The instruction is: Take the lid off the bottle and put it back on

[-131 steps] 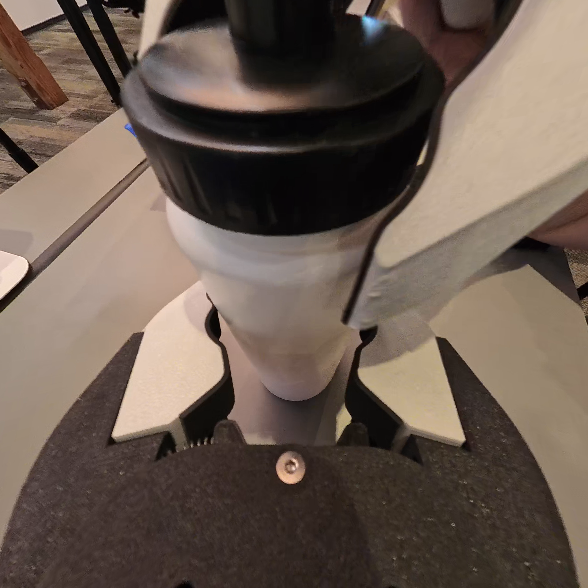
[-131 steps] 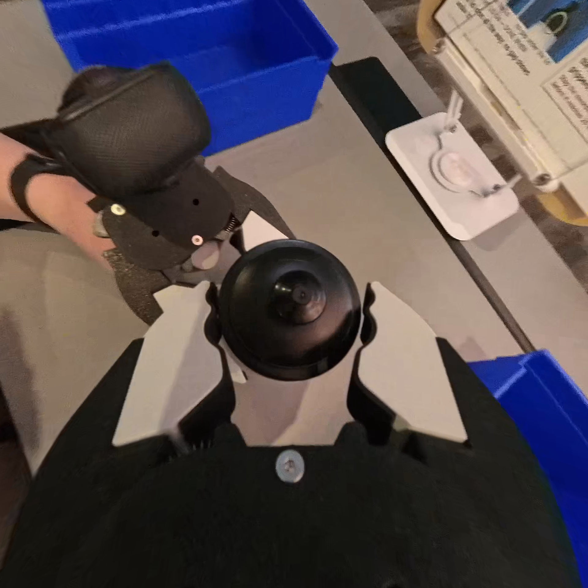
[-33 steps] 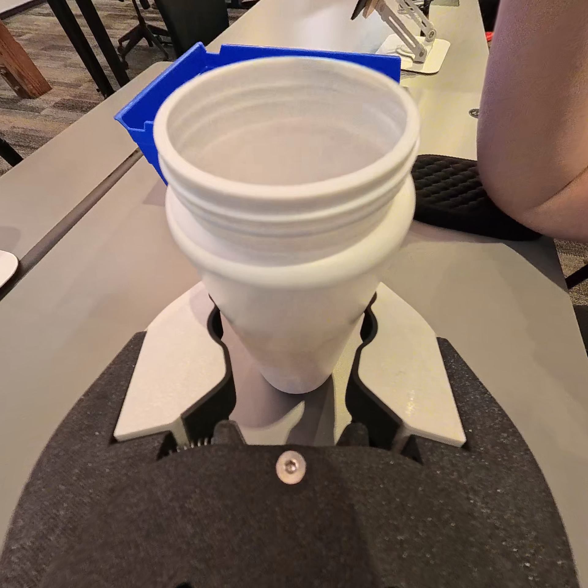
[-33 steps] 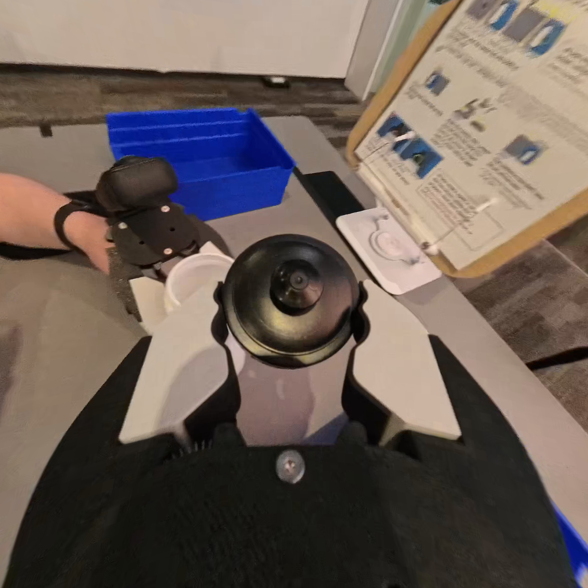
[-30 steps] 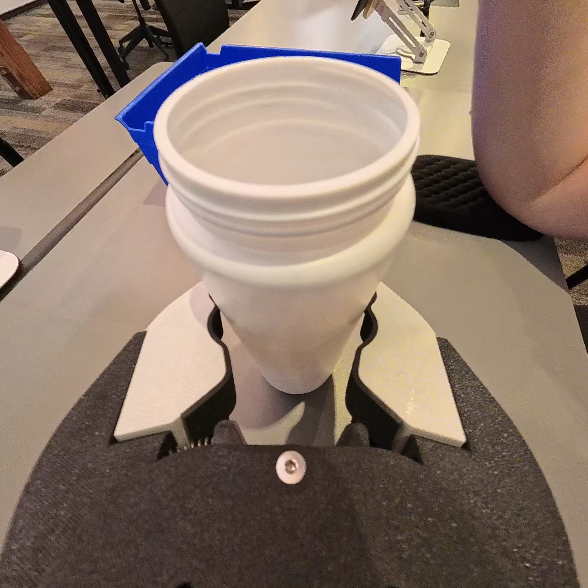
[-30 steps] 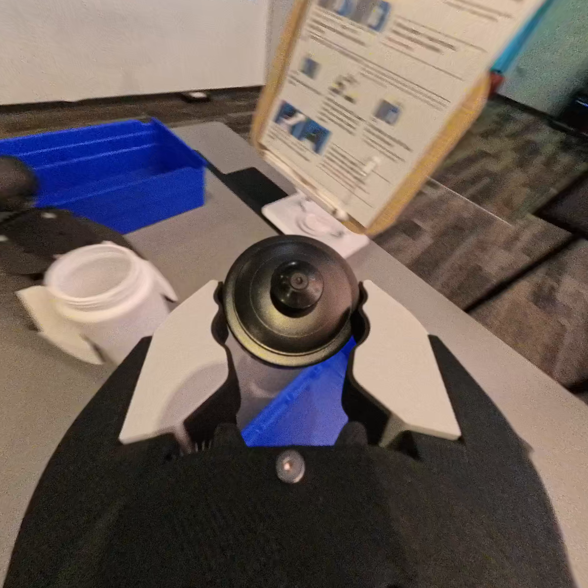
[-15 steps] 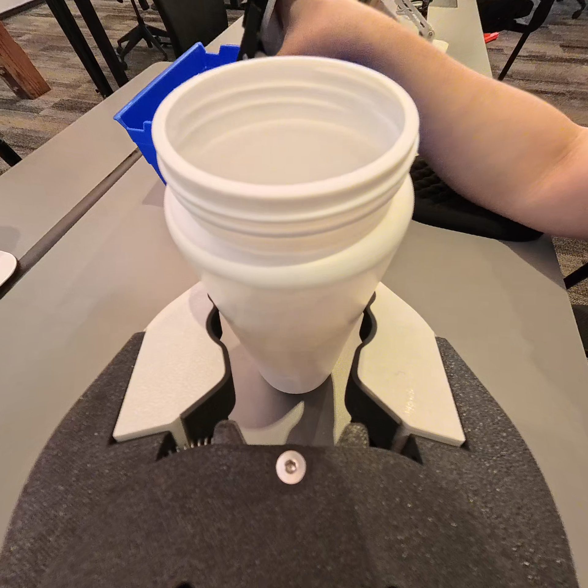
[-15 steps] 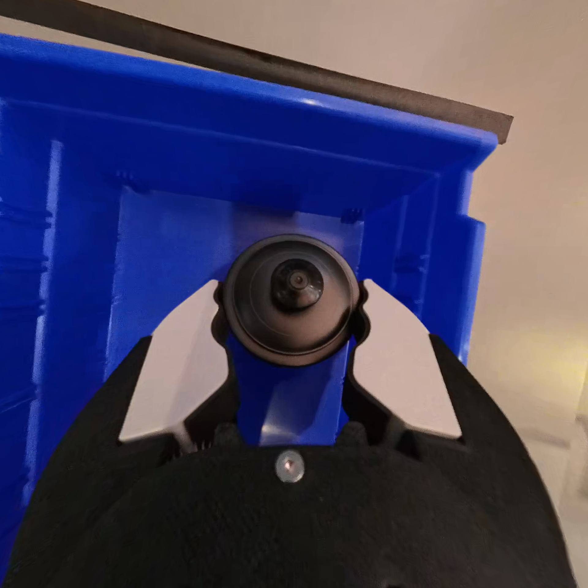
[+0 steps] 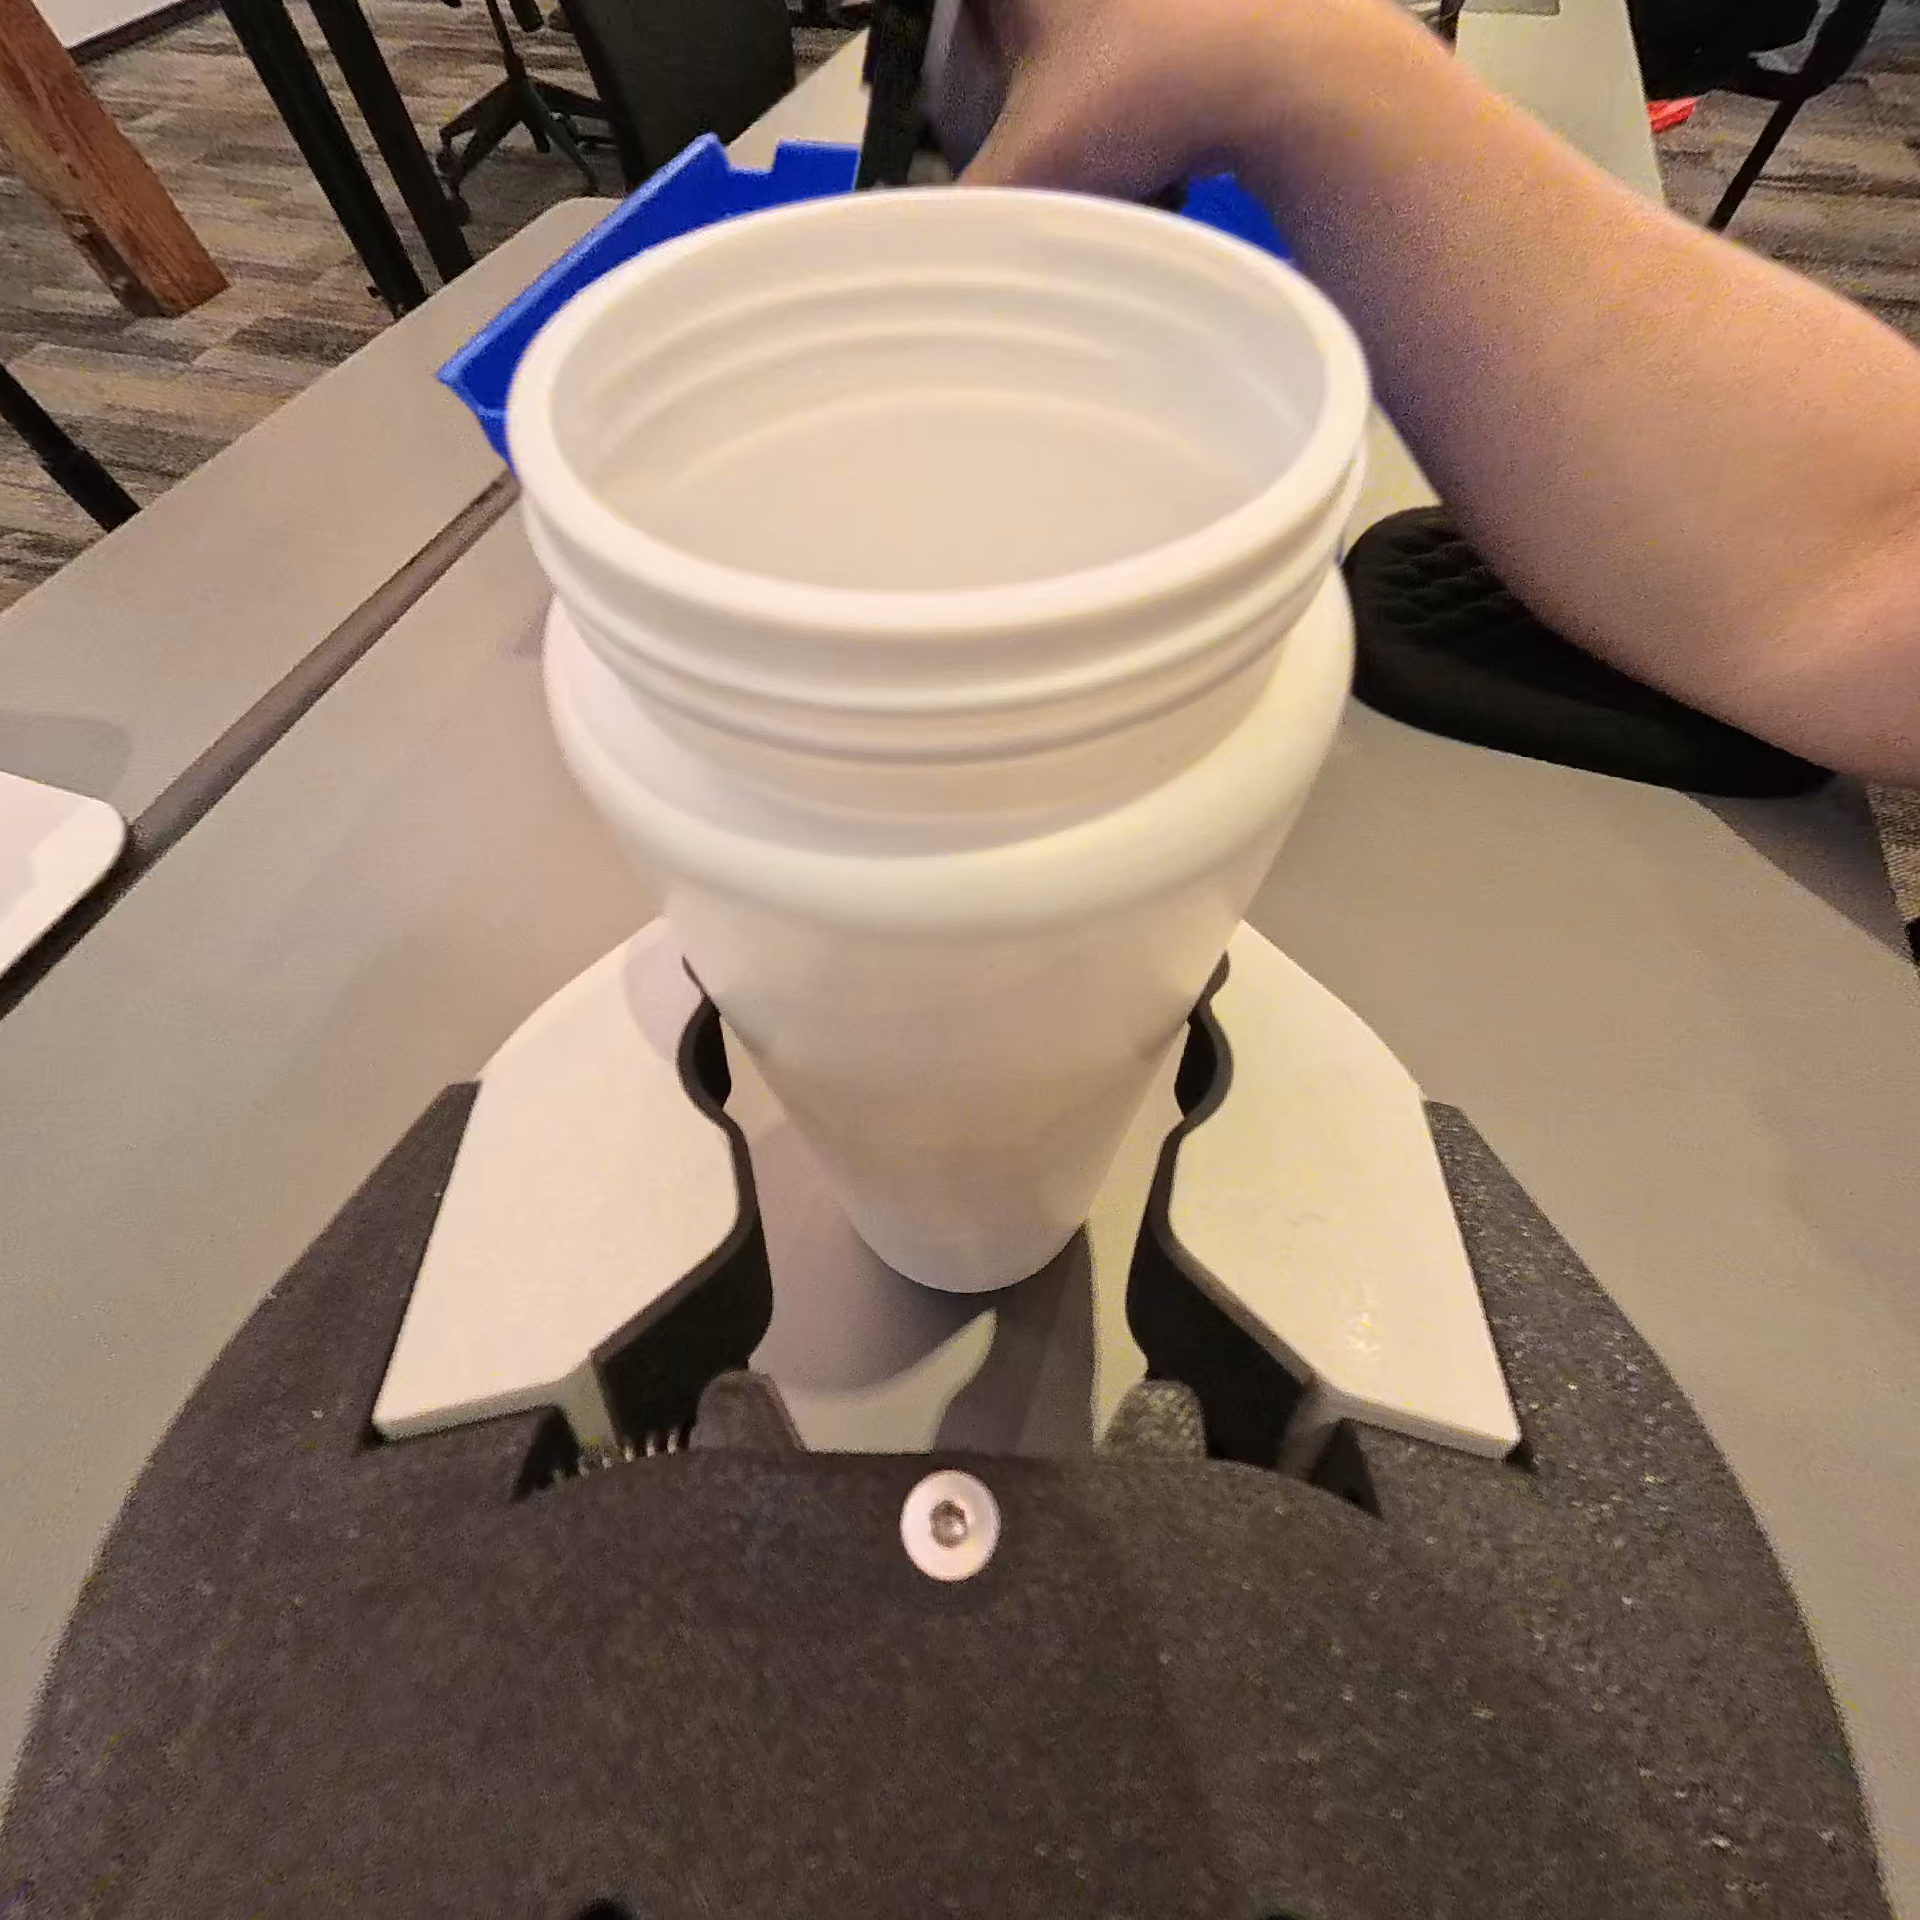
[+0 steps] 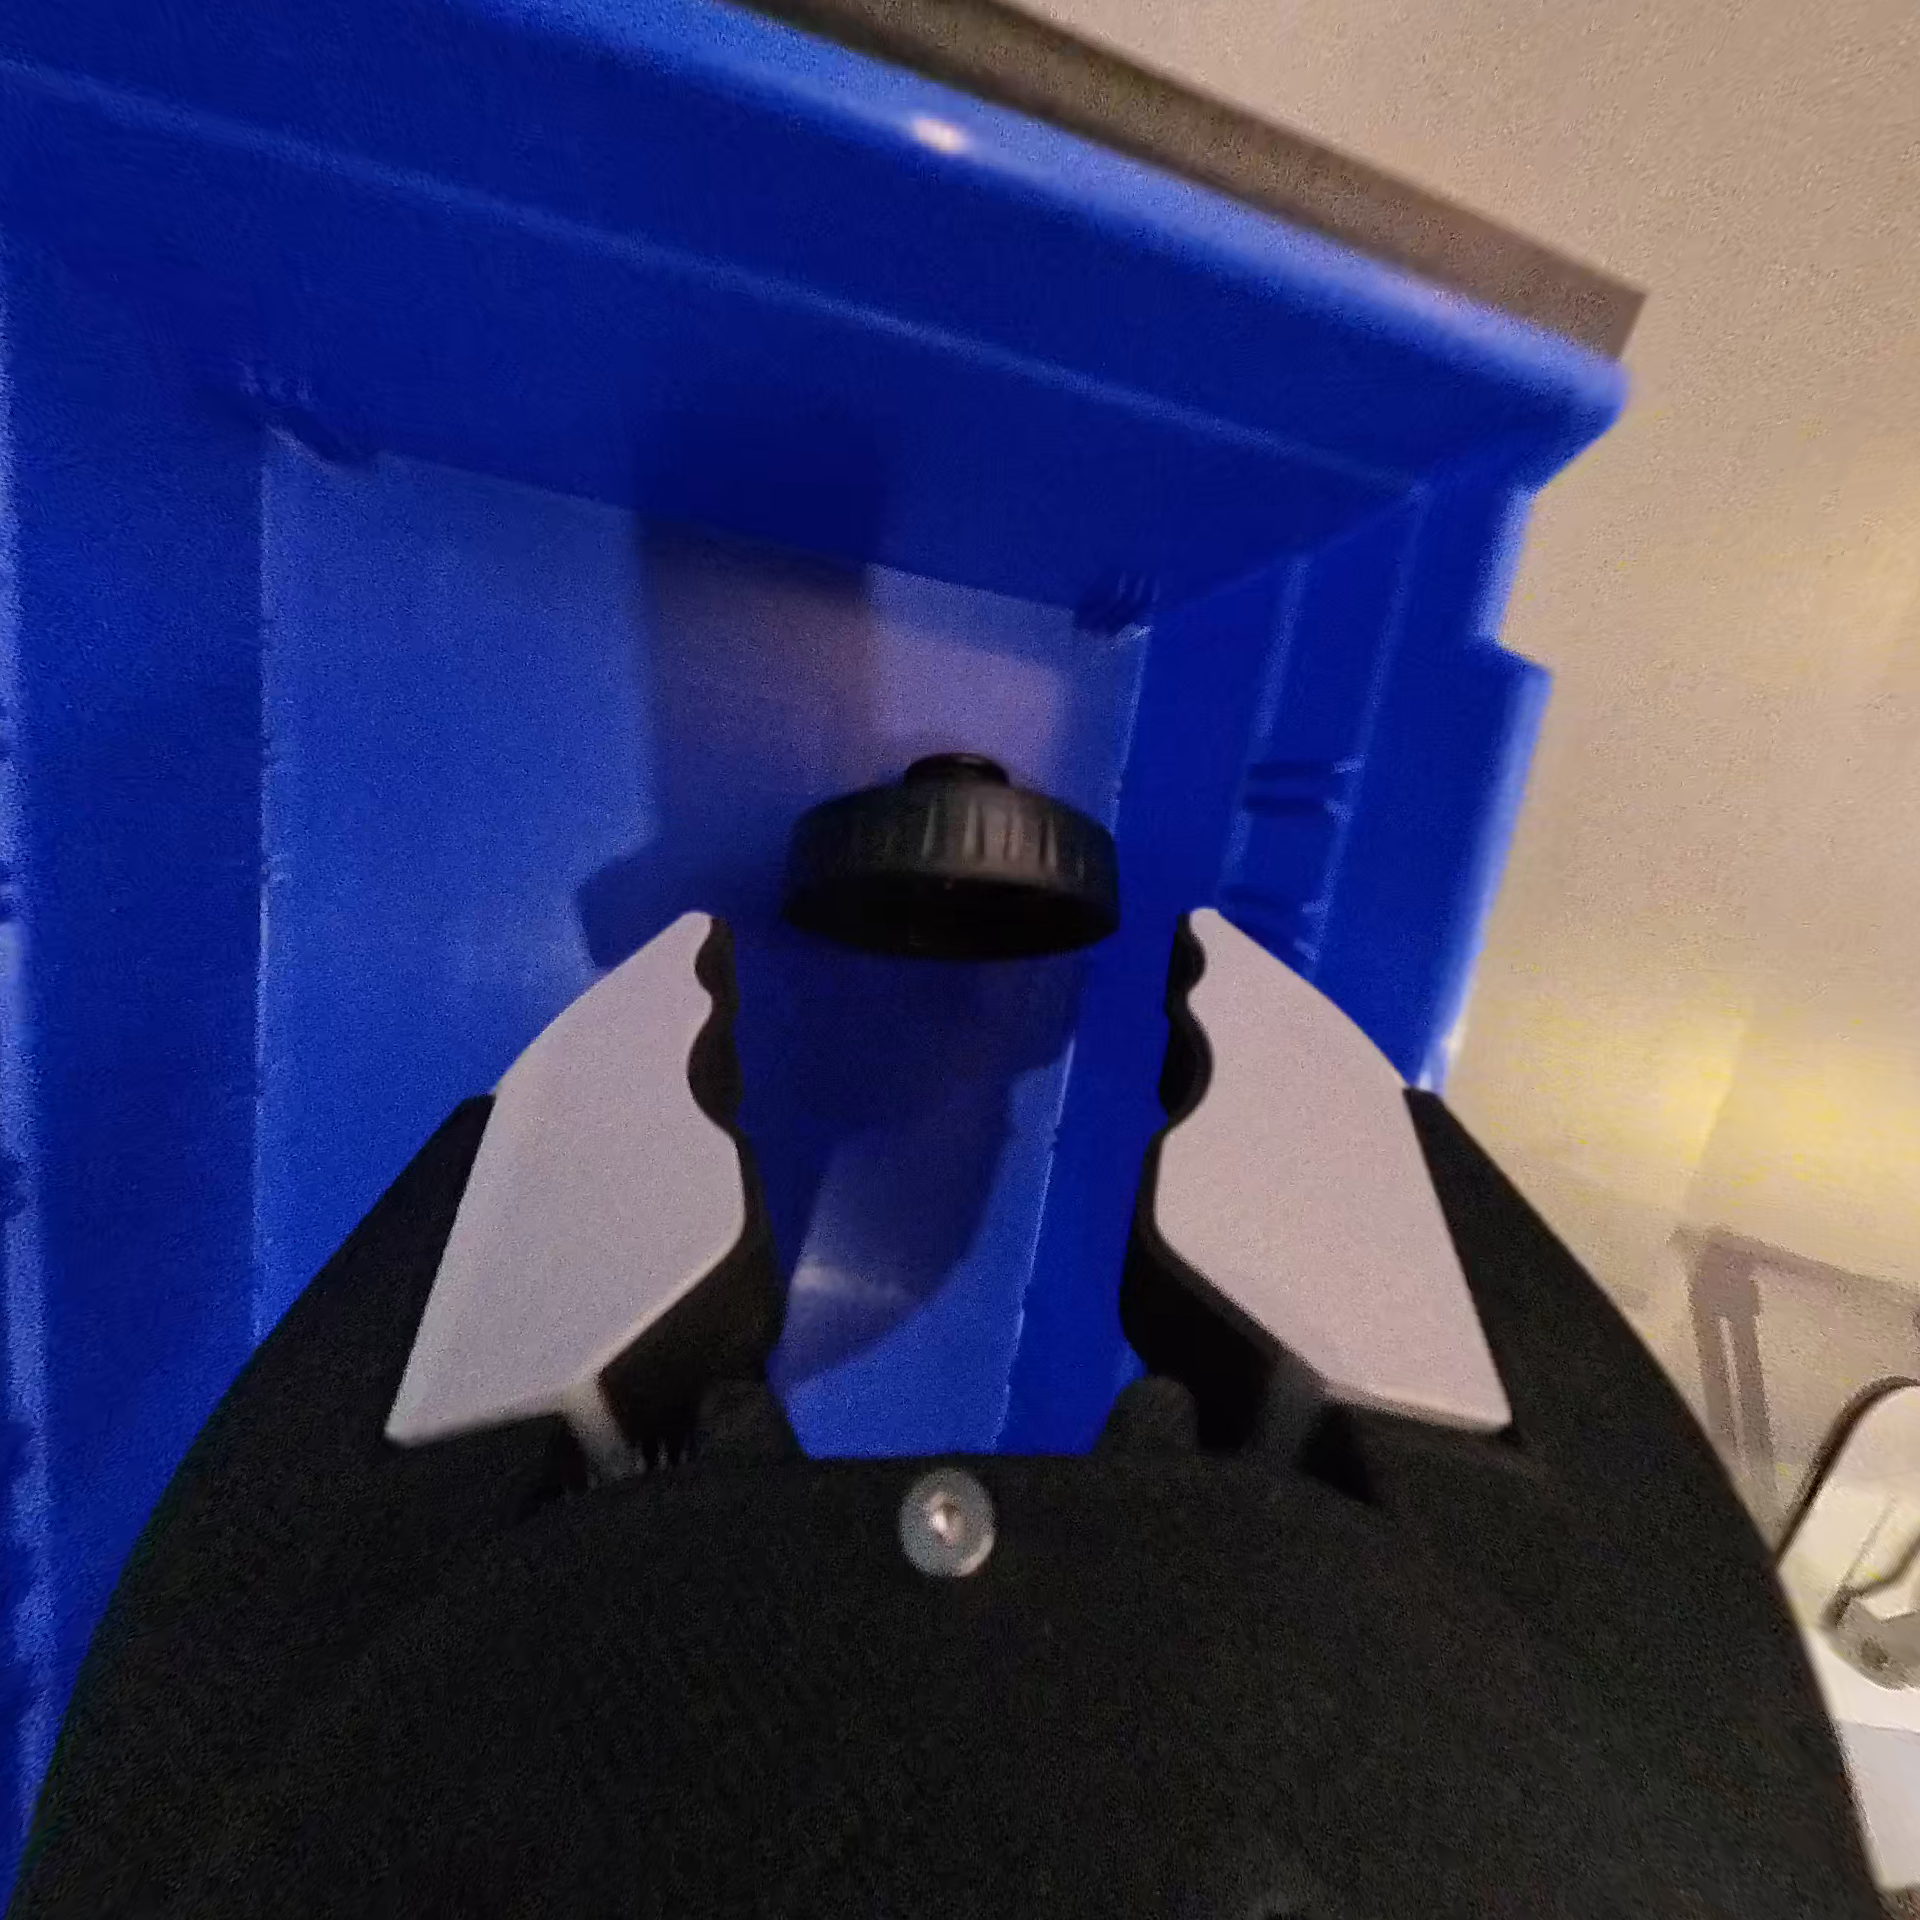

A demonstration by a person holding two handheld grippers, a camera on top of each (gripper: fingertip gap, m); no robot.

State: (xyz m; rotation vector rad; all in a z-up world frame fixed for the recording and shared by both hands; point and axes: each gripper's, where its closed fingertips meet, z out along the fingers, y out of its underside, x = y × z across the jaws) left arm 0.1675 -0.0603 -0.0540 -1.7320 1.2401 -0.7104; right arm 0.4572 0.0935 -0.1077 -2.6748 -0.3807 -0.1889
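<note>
White plastic, matte and smooth, fills the left wrist view: the bottle (image 9: 935, 914) stands upright on the grey bench (image 9: 291, 935), its mouth open with threaded rings around the neck and a rounded shoulder below, the body narrowing toward the base. The left claw (image 9: 951, 1049) pinches the bottle's lower body, its pale flat fingers (image 9: 582, 1226) edged in black and pressed to either side. The claw's body near the camera is a dark, grainy, foam-like surface with a silver screw at its middle. Behind the bottle, a blue bin (image 9: 644, 239) shows at the far edge of the bench, and a bare forearm (image 9: 1558, 416) reaches across from the right toward it. A black textured pad (image 9: 1507, 675) lies on the bench under that arm. Farther off are patterned carpet, black chair legs and a wooden post at far left.

The right wrist view looks into the same blue bin (image 10: 520, 416), glossy moulded plastic with ribbed walls. The black lid (image 10: 951, 883), round with a ribbed rim and a small knob on top, lies on the bin's floor just beyond the fingertips. The right claw (image 10: 951, 966) is spread, its fingers apart from the lid and holding nothing. To the right of the bin a pale, blurred surface shows, with a white object at the lower right edge.
</note>
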